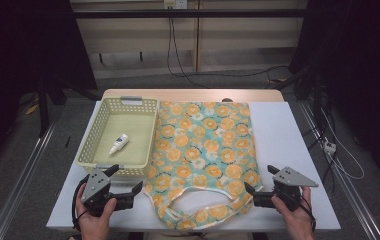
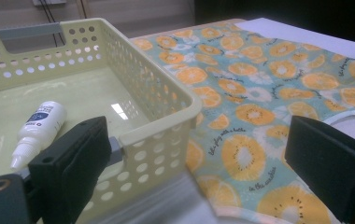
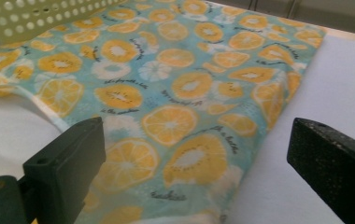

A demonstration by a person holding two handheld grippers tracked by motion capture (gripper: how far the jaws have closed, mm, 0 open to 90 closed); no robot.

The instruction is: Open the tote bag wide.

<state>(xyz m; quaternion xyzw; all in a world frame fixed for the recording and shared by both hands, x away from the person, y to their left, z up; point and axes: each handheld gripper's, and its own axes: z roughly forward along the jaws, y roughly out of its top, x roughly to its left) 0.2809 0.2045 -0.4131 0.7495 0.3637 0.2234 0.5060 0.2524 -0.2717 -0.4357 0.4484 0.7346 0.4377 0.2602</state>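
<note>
A teal cloth bag (image 1: 203, 150) printed with orange slices lies flat on the white table (image 1: 293, 150), its handle loop toward me. Left of it stands a pale yellow perforated basket (image 1: 90, 145) with a small white bottle (image 1: 118, 144) lying inside. My left gripper (image 1: 126, 181) hovers open at the basket's near right corner, nothing between its jaws; in the left gripper view the basket (image 2: 157, 93), the bottle (image 2: 38, 130) and the bag (image 2: 259, 93) lie ahead. My right gripper (image 1: 259, 182) is open at the bag's near right corner, and the right gripper view looks over the bag (image 3: 175, 84).
The table's wooden far edge (image 1: 193, 94) borders a floor with cables. Bare white tabletop (image 3: 344, 93) lies right of the bag. A person's hands hold both grippers at the table's near edge.
</note>
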